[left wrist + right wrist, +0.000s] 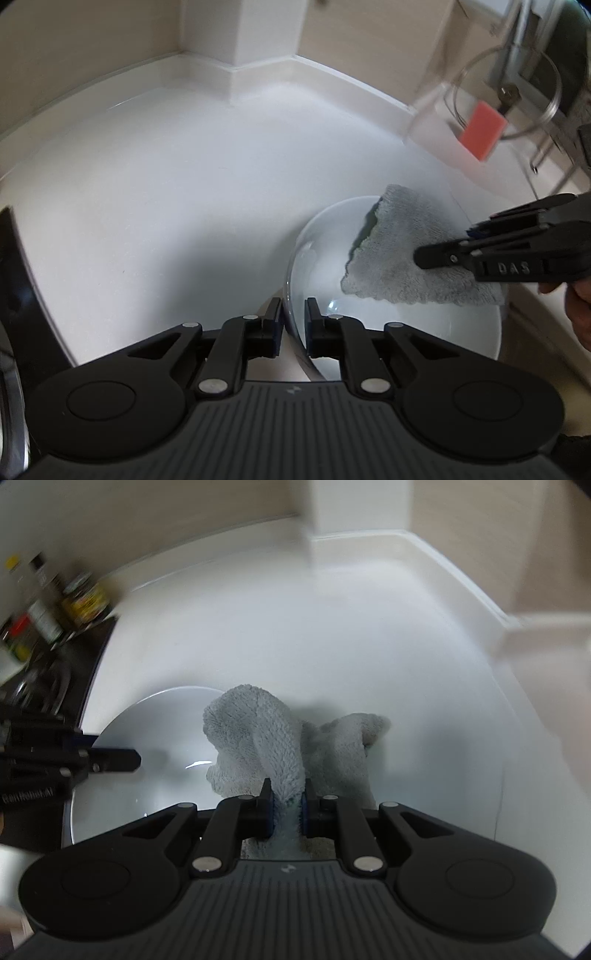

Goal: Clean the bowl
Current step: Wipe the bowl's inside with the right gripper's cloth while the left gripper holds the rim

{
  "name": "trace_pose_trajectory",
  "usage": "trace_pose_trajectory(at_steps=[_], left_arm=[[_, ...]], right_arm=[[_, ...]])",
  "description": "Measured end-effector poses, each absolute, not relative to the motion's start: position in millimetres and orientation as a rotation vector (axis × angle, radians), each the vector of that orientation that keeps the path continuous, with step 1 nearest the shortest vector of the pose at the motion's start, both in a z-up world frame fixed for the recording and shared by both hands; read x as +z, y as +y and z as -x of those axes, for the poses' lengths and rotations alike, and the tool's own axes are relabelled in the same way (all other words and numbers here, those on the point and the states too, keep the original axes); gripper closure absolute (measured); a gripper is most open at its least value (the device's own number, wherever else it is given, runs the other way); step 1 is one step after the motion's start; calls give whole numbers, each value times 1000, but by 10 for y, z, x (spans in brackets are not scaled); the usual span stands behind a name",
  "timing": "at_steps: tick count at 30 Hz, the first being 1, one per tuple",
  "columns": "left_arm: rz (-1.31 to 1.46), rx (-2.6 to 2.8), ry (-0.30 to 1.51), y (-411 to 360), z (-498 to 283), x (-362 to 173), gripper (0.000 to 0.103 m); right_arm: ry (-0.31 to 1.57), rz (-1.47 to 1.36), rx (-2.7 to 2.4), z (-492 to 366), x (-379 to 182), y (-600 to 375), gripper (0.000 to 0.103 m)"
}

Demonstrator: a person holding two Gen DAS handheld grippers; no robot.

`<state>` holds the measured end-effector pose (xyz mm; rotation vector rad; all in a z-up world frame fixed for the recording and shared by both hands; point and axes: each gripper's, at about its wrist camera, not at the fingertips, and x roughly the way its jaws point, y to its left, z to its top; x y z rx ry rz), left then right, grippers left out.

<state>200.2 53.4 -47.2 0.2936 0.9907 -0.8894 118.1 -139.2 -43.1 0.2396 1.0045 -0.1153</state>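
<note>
Downward-tilted tools [294, 314] [286, 794] on bowl [332, 236], cloth [258, 731]

One bowl [369, 314], one grey cloth [399, 254] and two grippers [294, 314] [286, 797] are in view. One pink sponge [482, 131] sits by a wire rack [517, 92]. Several bottles [55, 605], too blurred to count, stand at one side.

Left gripper [293, 314] body: matte black, ribbed grey-black housing, small pale logo at top centre.
Left gripper linkages: black angular arms, round silver pivot pins, two large round discs flanking.
Left gripper pads [276, 341]: dark blue lining on inner faces.
Right gripper [286, 794] body: same black build, ribbed housing, silver pins, blue-lined pads.
Markings: "DAS" in raised letters on the right gripper's side; a pale printed word on the left gripper's side, blurred.
Hand [580, 314]: partly visible at the frame edge, no sleeve discernible.
</note>
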Motion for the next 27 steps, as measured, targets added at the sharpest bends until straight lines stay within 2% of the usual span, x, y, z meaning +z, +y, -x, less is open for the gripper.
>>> trace_pose_trajectory(at_steps=[8,13,16,27], left_arm=[[-488,-1027,964,257,-2138,-418,99],[-552,-1092,937,122,-2156,-426,99],[-536,-1094,937,106,-2171,-440,99],[-501,-1145,947,98,-2268,-477,93]], right_arm=[[1106,-39,35,-1142,-409,-1301,84],[1120,205,160,-1459,-354,-1324,84],[1101,227,170,-1560,-380,-1340,85],[980,-210,-129,-1275,-426,-1496,90]])
